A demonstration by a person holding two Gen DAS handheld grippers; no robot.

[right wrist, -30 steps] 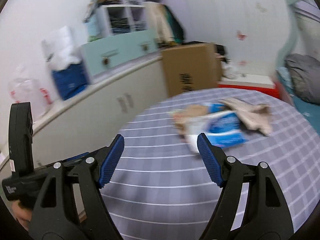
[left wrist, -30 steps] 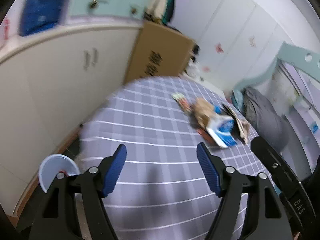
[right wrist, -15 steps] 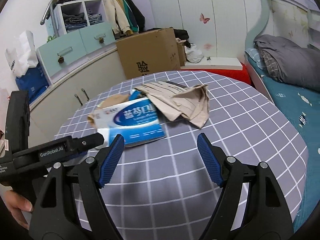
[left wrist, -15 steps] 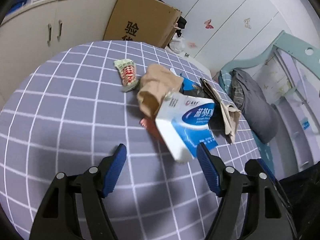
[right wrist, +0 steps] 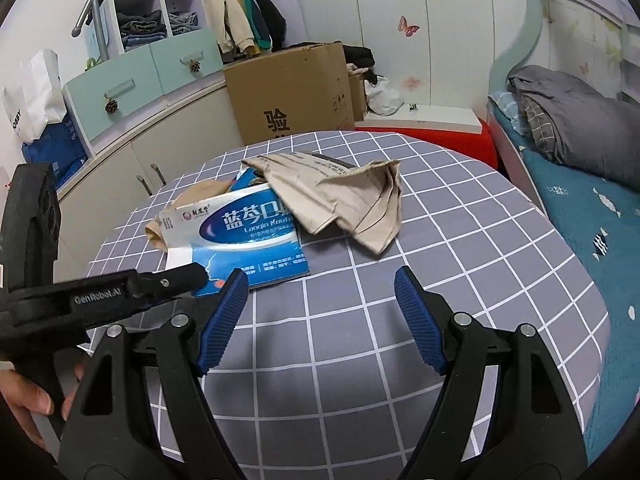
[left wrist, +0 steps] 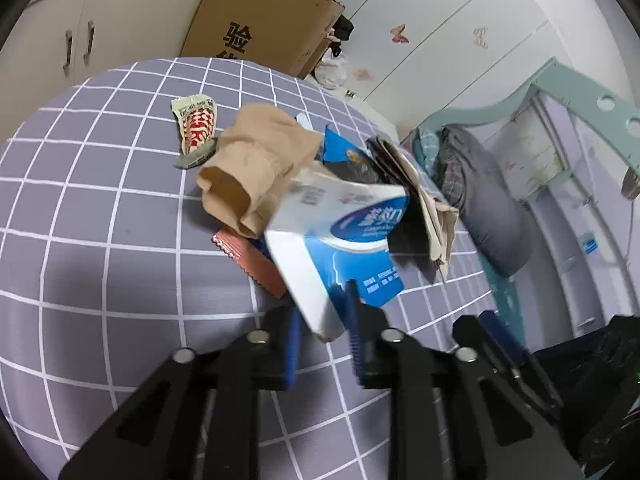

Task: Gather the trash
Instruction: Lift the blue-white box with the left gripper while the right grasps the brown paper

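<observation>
A pile of trash lies on a round table with a purple checked cloth (left wrist: 100,264). My left gripper (left wrist: 322,326) is shut on the near corner of a blue and white medicine box (left wrist: 340,240), which looks tilted up off the cloth. The box also shows in the right wrist view (right wrist: 244,236), with the left gripper (right wrist: 188,276) at its near left corner. Around it lie a tan paper bag (left wrist: 248,168), a red and white snack wrapper (left wrist: 196,128), a reddish packet (left wrist: 252,260) and crumpled beige paper (right wrist: 344,196). My right gripper (right wrist: 320,316) is open and empty in front of the pile.
A large cardboard box (right wrist: 292,88) stands behind the table by cream cabinets (right wrist: 120,176). A bed with grey bedding (right wrist: 568,120) is to the right. A shelf with clothes (right wrist: 144,16) stands at the back left.
My left gripper has closed on the corner of the medicine box, which now tilts up. Both grippers have moved closer to the pile.
</observation>
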